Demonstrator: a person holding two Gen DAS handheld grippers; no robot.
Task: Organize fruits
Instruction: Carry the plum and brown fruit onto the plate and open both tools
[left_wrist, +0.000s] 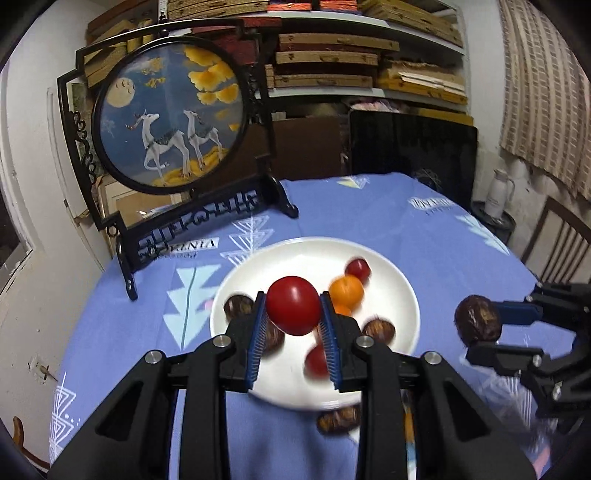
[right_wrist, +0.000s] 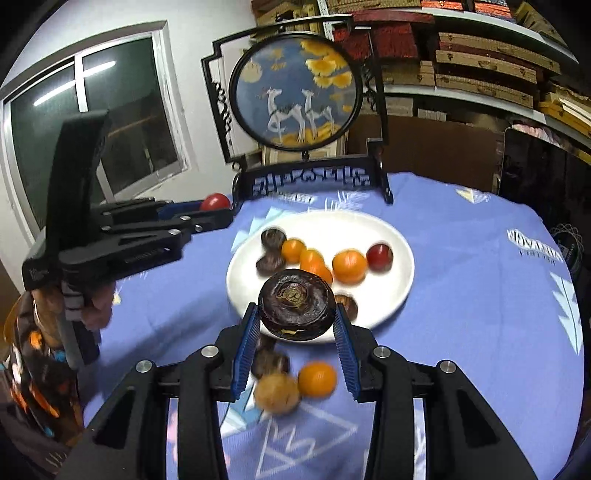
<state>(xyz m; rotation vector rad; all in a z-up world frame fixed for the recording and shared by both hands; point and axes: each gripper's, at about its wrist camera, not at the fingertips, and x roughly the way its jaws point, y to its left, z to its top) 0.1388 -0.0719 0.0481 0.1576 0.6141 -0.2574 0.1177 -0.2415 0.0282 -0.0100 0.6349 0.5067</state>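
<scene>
The left gripper (left_wrist: 293, 314) is squeezed tight on a round, shiny red tomato (left_wrist: 293, 304), held in the air over the near side of the white plate (left_wrist: 400, 295). The right gripper (right_wrist: 295, 325) hugs a flat, dark brown chestnut (right_wrist: 296, 302) above the plate's near edge. Both are lifted, not resting. The plate lies straight ahead and below each gripper, about equally near. I think lowering comes next.
</scene>
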